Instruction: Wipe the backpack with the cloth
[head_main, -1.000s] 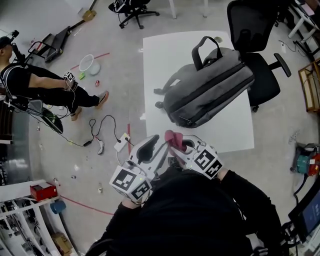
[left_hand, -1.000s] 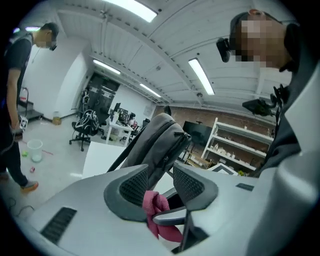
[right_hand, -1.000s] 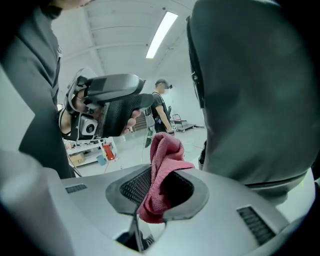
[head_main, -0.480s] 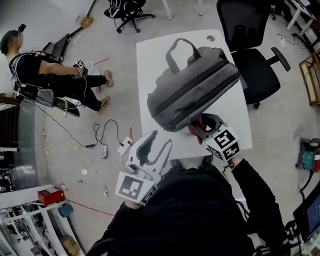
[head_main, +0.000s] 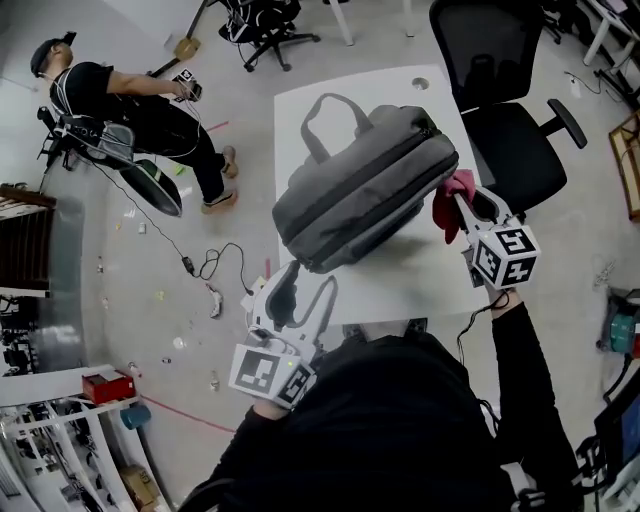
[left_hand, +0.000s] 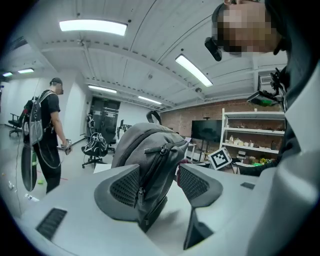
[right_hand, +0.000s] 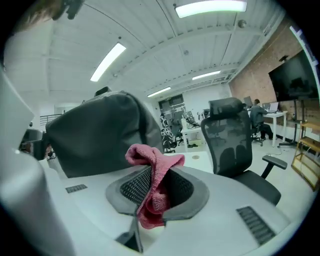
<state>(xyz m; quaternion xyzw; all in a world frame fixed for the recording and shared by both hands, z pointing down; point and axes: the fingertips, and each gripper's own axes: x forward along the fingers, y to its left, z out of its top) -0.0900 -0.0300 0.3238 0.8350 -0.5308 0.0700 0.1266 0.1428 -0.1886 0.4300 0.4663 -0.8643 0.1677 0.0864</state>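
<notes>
Right claw (head_main: 456, 196), arm stretched forward, is clamped on the pink cloth (head_main: 444, 206) beside the right end of the grey backpack (head_main: 365, 190) on the counter (head_main: 300, 110). The left claw (head_main: 306, 284) is held close to the body, its jaws just opened wide toward the bag's near end, gripping nothing.

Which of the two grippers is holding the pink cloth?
The right gripper, shut on the pink woven cloth beside the grey fabric backpack; the left gripper has just opened its jaws, gripping nothing.

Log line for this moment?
left gripper: just opened, backpack end between jaws, ungripped | right gripper: shut on pink cloth, beside backpack
</notes>
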